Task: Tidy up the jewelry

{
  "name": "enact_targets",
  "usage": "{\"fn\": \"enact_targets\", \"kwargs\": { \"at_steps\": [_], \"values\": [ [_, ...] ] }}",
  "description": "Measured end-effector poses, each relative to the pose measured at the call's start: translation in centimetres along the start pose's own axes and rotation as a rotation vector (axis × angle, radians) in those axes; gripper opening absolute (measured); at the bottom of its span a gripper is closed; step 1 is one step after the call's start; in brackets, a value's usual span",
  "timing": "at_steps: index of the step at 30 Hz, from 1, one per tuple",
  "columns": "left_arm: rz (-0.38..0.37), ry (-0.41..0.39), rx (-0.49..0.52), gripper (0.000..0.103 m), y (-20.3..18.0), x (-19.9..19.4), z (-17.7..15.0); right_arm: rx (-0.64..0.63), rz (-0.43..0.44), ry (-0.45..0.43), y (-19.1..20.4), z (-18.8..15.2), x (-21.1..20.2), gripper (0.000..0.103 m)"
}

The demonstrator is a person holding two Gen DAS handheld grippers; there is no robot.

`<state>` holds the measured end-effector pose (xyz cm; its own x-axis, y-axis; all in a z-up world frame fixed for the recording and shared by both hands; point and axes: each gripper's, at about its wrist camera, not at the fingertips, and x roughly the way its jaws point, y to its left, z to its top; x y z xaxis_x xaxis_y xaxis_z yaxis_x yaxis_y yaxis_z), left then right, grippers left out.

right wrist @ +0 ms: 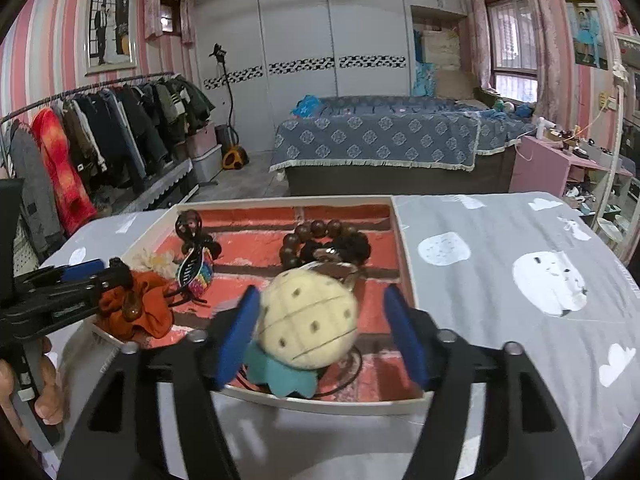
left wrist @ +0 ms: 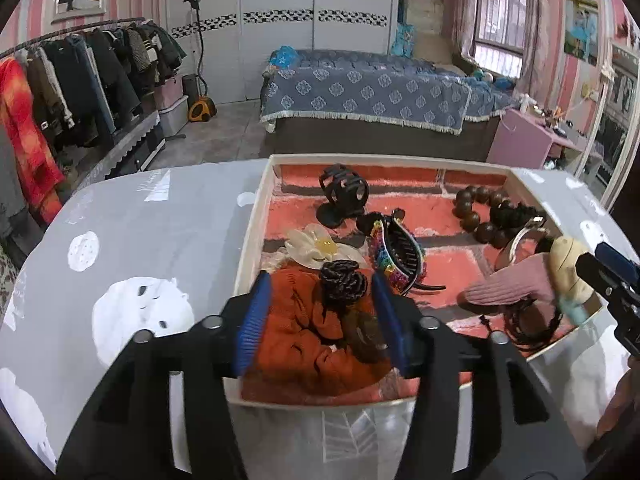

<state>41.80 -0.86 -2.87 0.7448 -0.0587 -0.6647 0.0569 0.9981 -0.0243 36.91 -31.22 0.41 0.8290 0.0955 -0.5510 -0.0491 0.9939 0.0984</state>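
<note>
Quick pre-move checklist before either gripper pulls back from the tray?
1. Left gripper free of the orange scrunchie: ok, jaws stand apart with a gap on both sides.
2. Right gripper free of the cream plush charm: ok on its right side; left side cannot tell, blurred.
3. Both items inside the tray: ok.
4. Charm's dark cord clear of the jaws: cannot tell.
5. Wooden bead bracelet out of the way: ok.

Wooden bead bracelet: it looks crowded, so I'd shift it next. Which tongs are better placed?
Right. The right tongs point at the wooden bead bracelet beyond the plush pineapple; the left tongs straddle the orange scrunchie.
</note>
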Motion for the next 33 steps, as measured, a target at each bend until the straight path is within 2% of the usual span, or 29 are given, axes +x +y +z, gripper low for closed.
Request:
{"fn": "enact_targets", "kwargs": {
  "at_steps": [4,10,16,23,33],
  "values": [
    [0.042,-0.040,0.003,0.075,0.4,-2.3,-0.3,0.015,-0.023,-0.013,-0.3,0.3,-1.5,0.073],
    [0.087,-0.100,-0.046,0.094,2.0,-7.1,-0.9,0.014,-0.054,-0.023,-0.1,-0.4,-4.7,0.085],
    [0.107,-0.141,-0.048,0.098,2.0,-11.9,-2.8,0.007,-0.084,-0.032,0.4,-2.2,-9.1,0.089],
    [0.105,-0.173,-0.042,0.098,1.6,-16.4,-7.1,-0.025,-0.112,-0.081,1.2,-5.2,-14.8,0.097],
    [0.140,-0.233,-0.027,0.098,0.8,-20.6,-13.5,-0.028,-0.135,-0.112,2.2,-9.8,-19.1,0.099]
  ]
}}
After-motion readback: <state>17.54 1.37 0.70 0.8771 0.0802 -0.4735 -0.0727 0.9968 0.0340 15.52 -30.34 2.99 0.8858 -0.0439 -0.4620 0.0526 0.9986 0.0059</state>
